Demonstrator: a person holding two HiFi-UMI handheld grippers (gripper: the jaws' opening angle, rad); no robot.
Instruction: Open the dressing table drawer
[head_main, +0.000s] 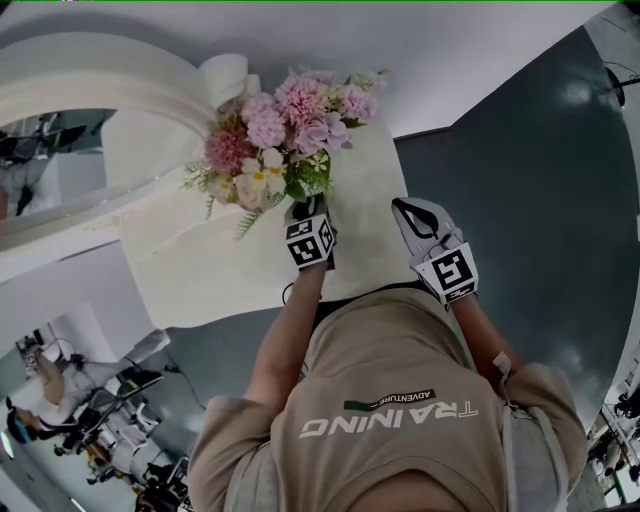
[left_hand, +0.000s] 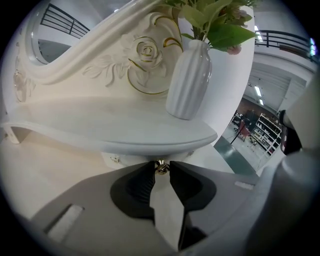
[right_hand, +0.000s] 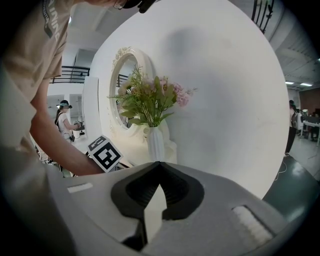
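The white dressing table (left_hand: 100, 125) has a carved back and a rounded top. Under the top's edge a bit of the drawer front (left_hand: 116, 158) shows, with a small gold knob (left_hand: 160, 167) on it. My left gripper (left_hand: 160, 169) points down at that knob. The knob sits between the two tips with hardly any gap; the jaws stand narrowly open. In the head view the left gripper (head_main: 306, 210) is at the table's front edge, under the flowers (head_main: 285, 140). My right gripper (head_main: 403, 208) hangs off the table's right side, shut with nothing in it (right_hand: 159, 164).
A ribbed white vase (left_hand: 189, 80) with the pink flowers stands on the top, right above the knob. An oval mirror (head_main: 60, 150) rises at the left. Dark floor (head_main: 530, 200) lies to the right of the table. A curved white wall (right_hand: 225, 100) stands behind.
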